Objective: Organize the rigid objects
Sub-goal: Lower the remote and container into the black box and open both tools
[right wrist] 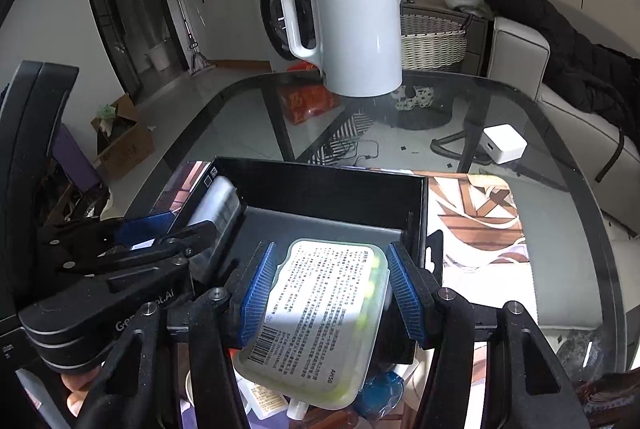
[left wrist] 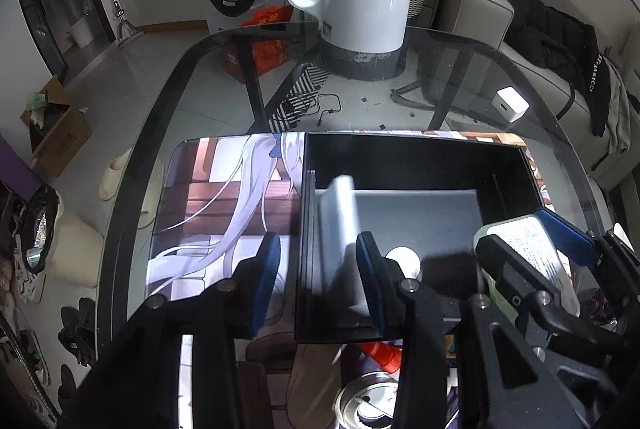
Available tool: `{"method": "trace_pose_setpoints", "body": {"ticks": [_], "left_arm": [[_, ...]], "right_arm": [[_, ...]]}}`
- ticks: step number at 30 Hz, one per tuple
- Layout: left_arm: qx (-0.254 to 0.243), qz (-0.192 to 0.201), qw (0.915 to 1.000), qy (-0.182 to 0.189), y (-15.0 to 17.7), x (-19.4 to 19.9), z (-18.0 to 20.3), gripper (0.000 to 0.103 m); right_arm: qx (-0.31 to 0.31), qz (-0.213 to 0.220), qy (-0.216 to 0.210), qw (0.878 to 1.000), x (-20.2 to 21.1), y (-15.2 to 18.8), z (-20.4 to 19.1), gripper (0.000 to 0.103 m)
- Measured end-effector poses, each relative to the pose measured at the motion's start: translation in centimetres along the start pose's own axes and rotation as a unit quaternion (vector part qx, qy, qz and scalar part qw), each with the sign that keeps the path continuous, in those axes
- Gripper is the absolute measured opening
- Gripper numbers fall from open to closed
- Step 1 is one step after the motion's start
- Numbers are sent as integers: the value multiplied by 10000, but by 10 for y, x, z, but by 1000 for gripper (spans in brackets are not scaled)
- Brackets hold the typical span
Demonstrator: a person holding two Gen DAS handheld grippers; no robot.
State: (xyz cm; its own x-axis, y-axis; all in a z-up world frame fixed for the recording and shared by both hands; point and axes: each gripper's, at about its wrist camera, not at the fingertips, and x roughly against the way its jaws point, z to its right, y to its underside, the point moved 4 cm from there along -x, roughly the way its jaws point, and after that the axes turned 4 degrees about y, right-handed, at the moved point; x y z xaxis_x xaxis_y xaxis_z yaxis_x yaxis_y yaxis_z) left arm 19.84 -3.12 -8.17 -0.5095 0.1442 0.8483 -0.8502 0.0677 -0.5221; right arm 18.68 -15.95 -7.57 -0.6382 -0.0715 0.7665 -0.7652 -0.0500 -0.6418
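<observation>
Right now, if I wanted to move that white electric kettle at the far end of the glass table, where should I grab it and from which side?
Probably by the handle of the white electric kettle. It stands upright, its loop handle facing left with an open slot a finger could pass through. Come in from the left, level with the glass table; the body looks too wide for the jaws.

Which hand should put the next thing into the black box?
Probably the right: the right gripper already clamps a printed flat plastic case over the black open box. The left gripper is open, straddling the box's wall.
</observation>
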Motion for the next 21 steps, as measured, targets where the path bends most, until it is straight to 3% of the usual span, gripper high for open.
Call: {"method": "trace_pose_setpoints", "body": {"ticks": [11,13,15,21], "left_arm": [[-14,102,9998,165,5,15,-4,41],[-70,171,9997,160,9,23,-5,53],[-119,248,9995,155,12,32,-5,58],[-207,336,9986,362,30,59,-4,58]], "right_arm": [[-99,-145,-55,9998,2,3,7,57],[-72,-95,-71,9999,10,4,10,57],[-14,20,-37,10000,20,4,12,58],[-53,-36,-89,9999,42,17,27,58]]}}
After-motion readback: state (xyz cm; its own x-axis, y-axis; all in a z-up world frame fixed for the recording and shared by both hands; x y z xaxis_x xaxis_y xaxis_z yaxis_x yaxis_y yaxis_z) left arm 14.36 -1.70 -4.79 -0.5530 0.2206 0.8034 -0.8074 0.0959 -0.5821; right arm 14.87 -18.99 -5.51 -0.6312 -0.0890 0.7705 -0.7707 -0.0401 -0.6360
